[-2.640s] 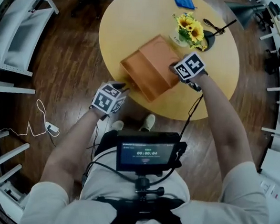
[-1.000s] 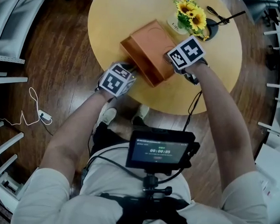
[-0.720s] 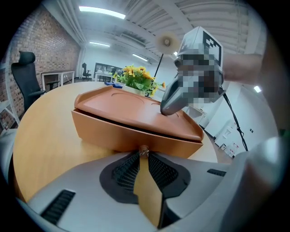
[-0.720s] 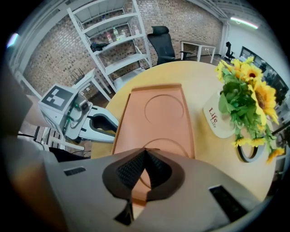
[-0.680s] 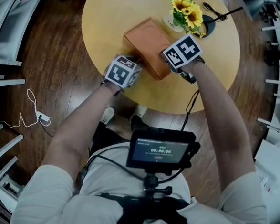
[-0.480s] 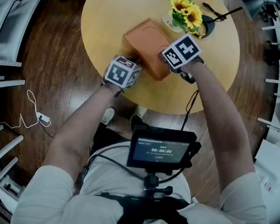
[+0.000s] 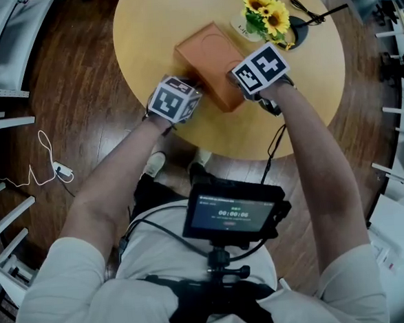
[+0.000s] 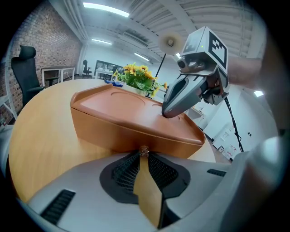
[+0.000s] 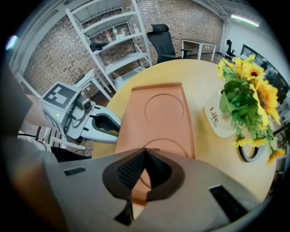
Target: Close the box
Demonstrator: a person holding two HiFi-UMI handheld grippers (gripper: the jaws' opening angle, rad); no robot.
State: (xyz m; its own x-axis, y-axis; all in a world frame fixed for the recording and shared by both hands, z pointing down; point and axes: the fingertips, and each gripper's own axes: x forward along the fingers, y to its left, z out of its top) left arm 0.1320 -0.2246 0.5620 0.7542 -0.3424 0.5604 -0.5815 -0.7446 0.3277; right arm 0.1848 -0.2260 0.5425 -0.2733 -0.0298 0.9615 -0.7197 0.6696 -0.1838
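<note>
The orange box [image 7: 206, 48] lies on the round yellow table [image 7: 151, 30] with its lid down flat. My right gripper [image 7: 238, 80] is shut and its tips rest on the near end of the lid [image 9: 158, 113]; the left gripper view shows that gripper [image 8: 165, 113] pressing there. My left gripper [image 7: 195, 89] is shut with its tips against the box's front wall [image 8: 113, 133], at a small brass catch [image 8: 143, 149]. Whether that catch is pinched does not show. From the right gripper view, the left gripper [image 9: 118, 129] sits at the box's left side.
A white pot of sunflowers [image 7: 264, 16] stands just behind the box on the right, with a black base and cable [image 7: 299, 34] beside it. White shelving [image 9: 108, 45] and an office chair [image 9: 161, 38] stand beyond the table. A monitor [image 7: 234, 214] hangs on my chest.
The lid, standing open at first, now lies flat on the box. My left gripper came up from the table's edge to the box's front wall. The right gripper stayed on the lid.
</note>
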